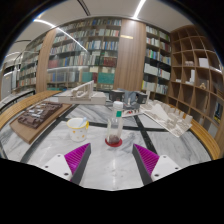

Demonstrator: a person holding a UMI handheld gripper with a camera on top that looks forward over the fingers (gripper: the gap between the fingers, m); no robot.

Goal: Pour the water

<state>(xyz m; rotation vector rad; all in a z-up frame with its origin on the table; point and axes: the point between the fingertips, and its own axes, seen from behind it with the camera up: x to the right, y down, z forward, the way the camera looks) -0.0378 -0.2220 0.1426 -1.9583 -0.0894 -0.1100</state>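
Note:
A clear plastic bottle with a white cap and reddish base stands upright on the pale marble-patterned table, just ahead of the fingers and centred between them. A short white cup with a yellowish rim stands to the bottle's left, a little apart. My gripper is open and empty; its two magenta pads sit wide apart short of the bottle.
A wooden tray with dark items lies at the far left. White model-like objects sit on the right and a white structure behind. Bookshelves line the back wall, wooden cubby shelves the right.

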